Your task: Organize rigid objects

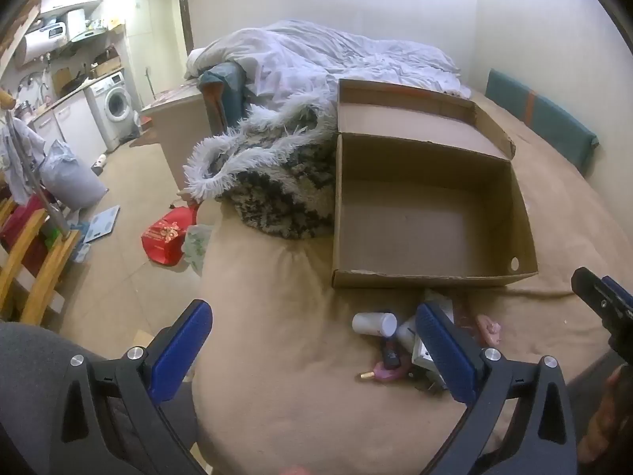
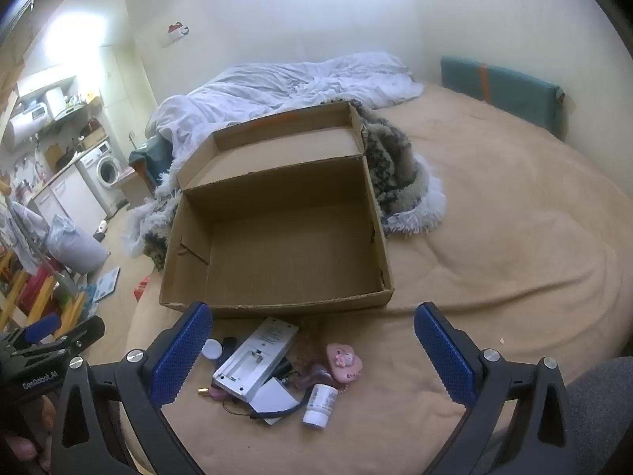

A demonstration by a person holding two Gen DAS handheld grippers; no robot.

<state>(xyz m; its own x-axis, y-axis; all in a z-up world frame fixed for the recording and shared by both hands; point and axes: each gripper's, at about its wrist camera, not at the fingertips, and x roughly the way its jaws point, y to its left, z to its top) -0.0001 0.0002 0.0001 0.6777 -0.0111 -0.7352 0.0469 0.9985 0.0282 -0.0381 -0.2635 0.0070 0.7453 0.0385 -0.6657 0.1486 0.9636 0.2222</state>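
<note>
An open, empty cardboard box (image 1: 427, 221) sits on the tan bed; it also shows in the right wrist view (image 2: 285, 245). In front of it lies a small pile: a white bottle (image 1: 374, 323), a white bottle (image 2: 319, 403), a white flat device (image 2: 257, 358), a pink heart-shaped case (image 2: 345, 361), a white round lid (image 2: 212, 348) and a pink item with a gold tip (image 1: 385, 372). My left gripper (image 1: 312, 352) is open and empty, just left of the pile. My right gripper (image 2: 312, 352) is open and empty, hovering over the pile.
A shaggy black-and-white blanket (image 1: 273, 182) and a white duvet (image 1: 316, 55) lie behind the box. A teal cushion (image 2: 502, 83) stands against the wall. On the floor to the left are a red bag (image 1: 166, 237) and a wooden chair (image 1: 35, 261).
</note>
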